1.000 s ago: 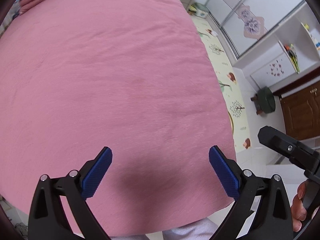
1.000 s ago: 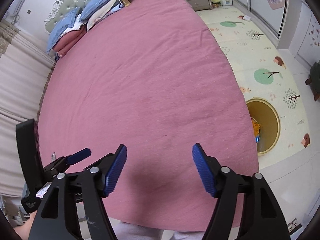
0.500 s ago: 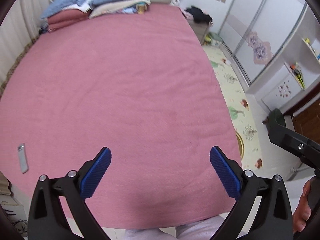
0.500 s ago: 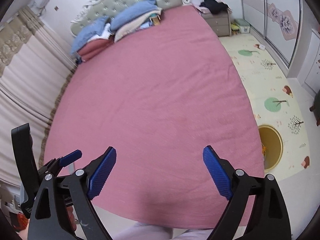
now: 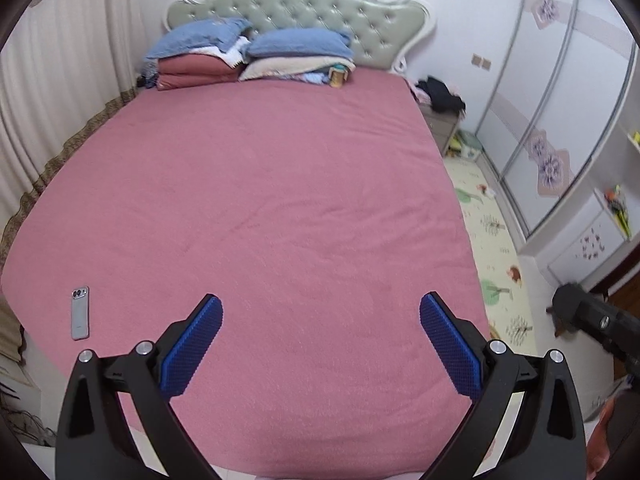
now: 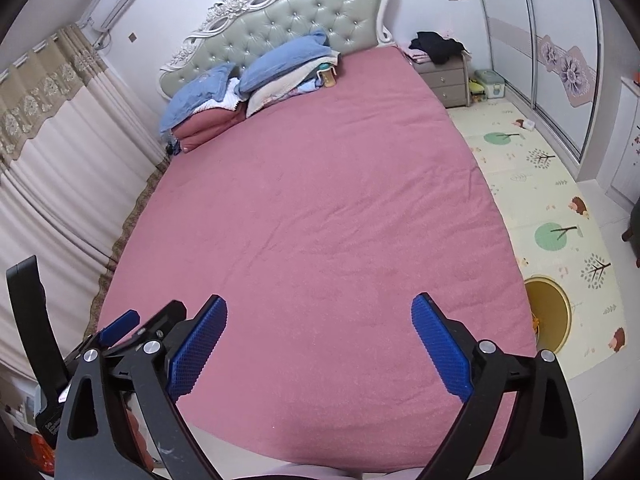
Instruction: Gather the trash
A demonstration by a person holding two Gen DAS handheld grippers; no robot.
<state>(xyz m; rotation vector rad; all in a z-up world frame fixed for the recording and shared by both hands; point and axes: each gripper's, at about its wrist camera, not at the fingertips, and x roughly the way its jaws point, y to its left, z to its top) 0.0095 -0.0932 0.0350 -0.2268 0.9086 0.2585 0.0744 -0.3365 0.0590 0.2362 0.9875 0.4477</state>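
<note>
My left gripper (image 5: 320, 320) is open and empty above the foot of a bed with a pink cover (image 5: 260, 200). My right gripper (image 6: 319, 320) is open and empty beside it, over the same end of the pink cover (image 6: 320, 200). A yellow round bin (image 6: 550, 314) stands on the floor mat right of the bed, with a bit of orange inside. No loose trash shows on the cover. A small cup-like container (image 5: 337, 77) sits by the pillows; it also shows in the right wrist view (image 6: 328, 76).
A grey phone (image 5: 79, 312) lies on the bed's near left corner. Pillows and folded bedding (image 5: 248, 56) are stacked at the headboard. A nightstand (image 6: 444, 76) with dark clothes stands right of the bed, and wardrobe doors (image 5: 540, 120) line the right wall. Curtains (image 6: 60, 184) hang left.
Both grippers have tilted up and pulled back, so the headboard, pillows and far wall have come into view. The phone appeared at the left. Both stay open.
</note>
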